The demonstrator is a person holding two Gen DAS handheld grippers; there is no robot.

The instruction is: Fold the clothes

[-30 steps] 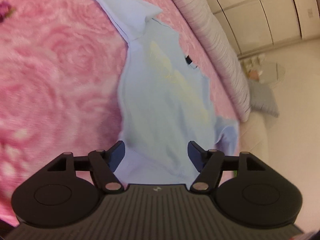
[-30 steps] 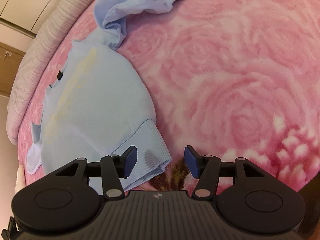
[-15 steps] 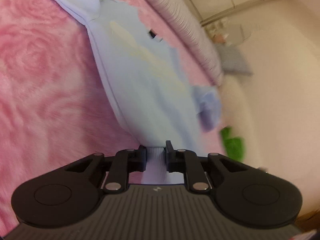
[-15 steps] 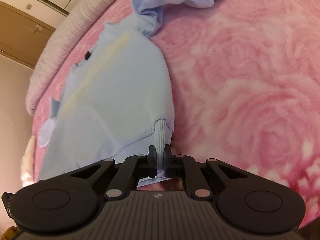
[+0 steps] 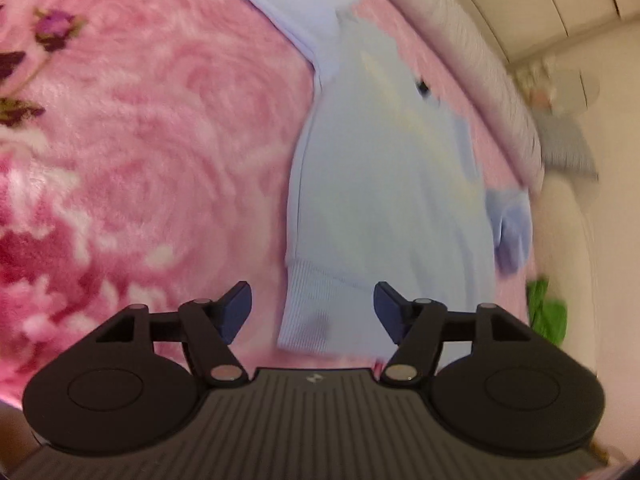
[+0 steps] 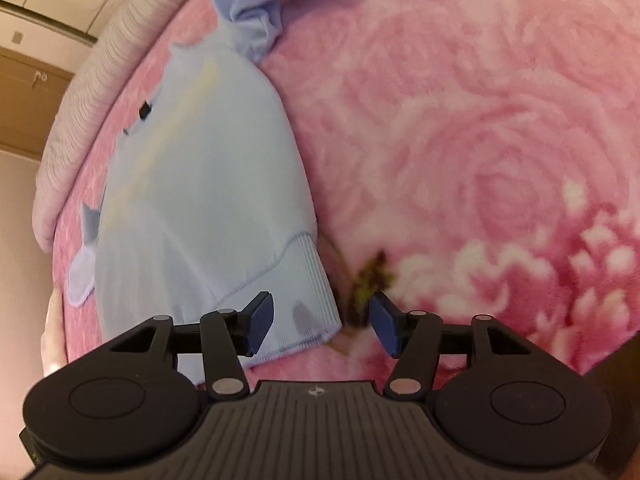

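Observation:
A light blue sweater (image 5: 380, 184) lies flat on the pink rose blanket (image 5: 140, 140), one sleeve stretched away at the top. My left gripper (image 5: 312, 304) hovers over one corner of the ribbed hem (image 5: 308, 320); its jaws are opening and the hem lies loose between them, untouched by the pads. In the right wrist view the same sweater (image 6: 200, 184) has its other hem corner (image 6: 308, 280) between my right gripper's (image 6: 322, 316) opening jaws, also free of the pads. A crumpled sleeve (image 6: 260, 20) lies at the far end.
A grey ribbed bolster (image 5: 480, 80) runs along the bed's far edge, seen again as the bolster (image 6: 80, 100). Something green (image 5: 546, 312) sits beyond the bed's right side. A hand (image 6: 52, 332) shows at the left edge. Cupboard doors (image 5: 560, 0) stand behind.
Half a second ago both grippers were shut on the hem corners; both have now let go and stand open. The hem lies flatter and straighter on the blanket than a second ago.

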